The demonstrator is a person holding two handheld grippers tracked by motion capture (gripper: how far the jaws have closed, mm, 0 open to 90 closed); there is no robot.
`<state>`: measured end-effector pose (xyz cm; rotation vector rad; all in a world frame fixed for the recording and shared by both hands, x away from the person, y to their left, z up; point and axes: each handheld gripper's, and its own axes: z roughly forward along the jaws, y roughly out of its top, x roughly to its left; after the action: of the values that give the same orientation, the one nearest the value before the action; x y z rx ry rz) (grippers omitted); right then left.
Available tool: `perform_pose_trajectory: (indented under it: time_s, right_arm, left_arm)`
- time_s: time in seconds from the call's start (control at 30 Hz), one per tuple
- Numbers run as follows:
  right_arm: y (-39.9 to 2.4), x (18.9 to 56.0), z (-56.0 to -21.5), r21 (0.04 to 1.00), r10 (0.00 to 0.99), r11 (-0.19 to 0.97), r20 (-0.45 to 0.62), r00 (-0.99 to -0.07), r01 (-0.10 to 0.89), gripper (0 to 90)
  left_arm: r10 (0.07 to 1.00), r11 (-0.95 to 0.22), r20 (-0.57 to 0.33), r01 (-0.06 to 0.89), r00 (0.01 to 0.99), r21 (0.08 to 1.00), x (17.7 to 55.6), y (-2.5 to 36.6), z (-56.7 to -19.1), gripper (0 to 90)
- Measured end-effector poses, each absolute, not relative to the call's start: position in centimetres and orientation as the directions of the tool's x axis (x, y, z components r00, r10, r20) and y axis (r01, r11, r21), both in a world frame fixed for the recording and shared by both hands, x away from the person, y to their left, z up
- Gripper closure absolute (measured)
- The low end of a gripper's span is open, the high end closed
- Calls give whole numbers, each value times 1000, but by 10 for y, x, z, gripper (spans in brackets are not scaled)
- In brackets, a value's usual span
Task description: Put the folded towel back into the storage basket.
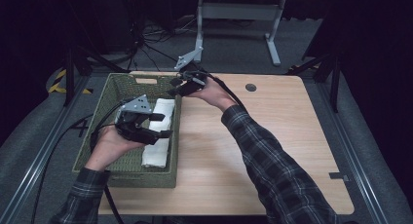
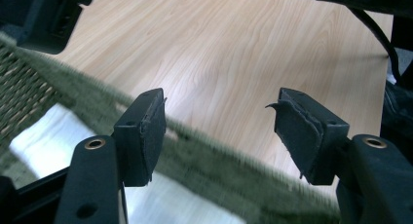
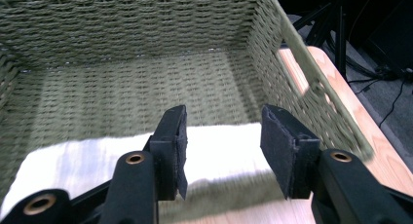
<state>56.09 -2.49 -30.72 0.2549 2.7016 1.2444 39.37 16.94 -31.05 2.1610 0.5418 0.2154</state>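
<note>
Grippers hover over a towel in a basket.
Left gripper and right gripper: jaws apart, nothing between them.

Light wood table; 1 green woven basket on its left part, holding folded white cloth.

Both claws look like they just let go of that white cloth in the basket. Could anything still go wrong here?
Possibly. The left gripper hangs open just above the white cloth, so a jaw might snag it and drag the fold apart. The right gripper sits close to the basket rim, and pulling away carelessly could bump or shift it. Its cable might also catch there.
</note>
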Motion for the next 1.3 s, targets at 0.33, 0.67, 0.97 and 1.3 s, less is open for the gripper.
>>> perform_pose_trajectory:
  time_s: [0.33,0.67,0.97,1.3]
  right_arm:
    - [-79,554,-311,768,235,628,-37,-971,122,516]
    - [-139,542,-314,774,262,616,-30,-965,144,467]
    - [-185,527,-327,770,300,613,-18,-954,178,426]
    - [-220,510,-339,775,342,599,-21,-940,200,384]
  left_arm:
    - [459,-535,-36,309,888,786,399,125,-311,347]
    - [461,-539,-27,304,887,785,398,82,-314,308]
    - [482,-555,-22,324,876,767,396,48,-331,245]
    - [495,-541,-24,330,869,774,391,16,-356,220]
